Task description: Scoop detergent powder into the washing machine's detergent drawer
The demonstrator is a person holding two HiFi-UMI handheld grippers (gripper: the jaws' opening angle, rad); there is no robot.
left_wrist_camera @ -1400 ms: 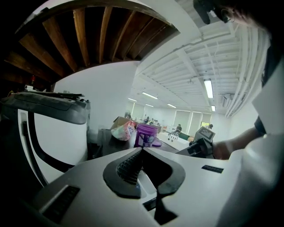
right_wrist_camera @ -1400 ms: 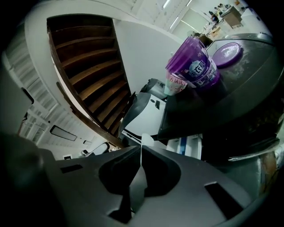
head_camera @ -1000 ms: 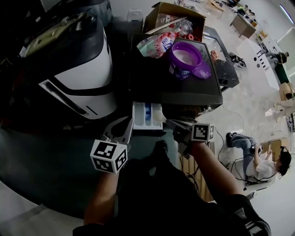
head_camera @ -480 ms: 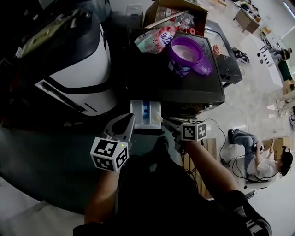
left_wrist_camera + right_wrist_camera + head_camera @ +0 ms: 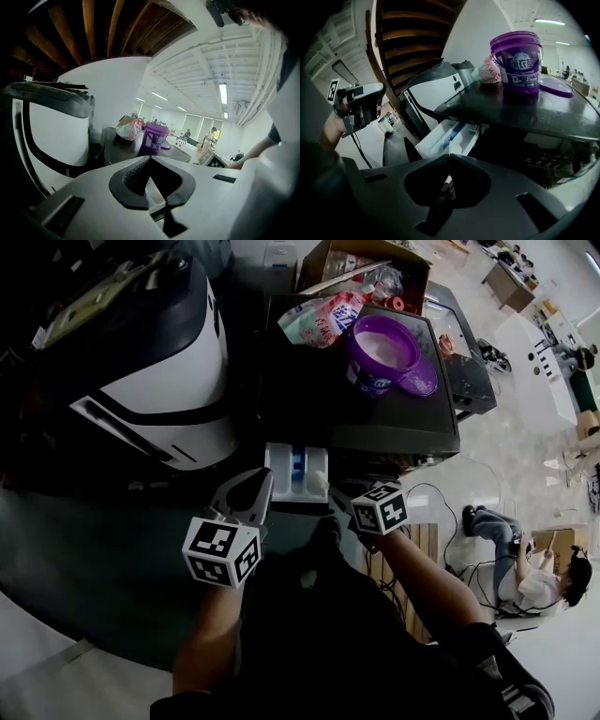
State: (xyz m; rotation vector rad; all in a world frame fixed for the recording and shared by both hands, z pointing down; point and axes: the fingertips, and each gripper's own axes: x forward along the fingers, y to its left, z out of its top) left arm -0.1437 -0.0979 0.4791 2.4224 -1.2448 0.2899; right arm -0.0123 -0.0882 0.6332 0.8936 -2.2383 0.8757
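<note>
The white detergent drawer (image 5: 298, 472) stands pulled out of the dark washing machine (image 5: 309, 399), with a blue insert in its middle. An open purple tub of powder (image 5: 380, 352) sits on the machine's top, its lid (image 5: 419, 385) beside it. My right gripper (image 5: 341, 491) hangs just right of the drawer's front corner, jaws shut; a small pale piece at its tip is too unclear to name. In the right gripper view the jaws (image 5: 449, 155) meet, pointing at the drawer (image 5: 450, 133) below the tub (image 5: 518, 63). My left gripper (image 5: 257, 489) is shut at the drawer's left front.
A large white-and-black appliance (image 5: 150, 381) stands left of the washing machine. A pink-and-green bag (image 5: 323, 320) lies behind the tub, with a cardboard box (image 5: 366, 268) beyond. A person (image 5: 534, 577) sits on the floor at the right, near cables.
My right gripper has sunk beside the drawer's front corner and rolled, so its marker cube now faces up. The left gripper has barely shifted.
</note>
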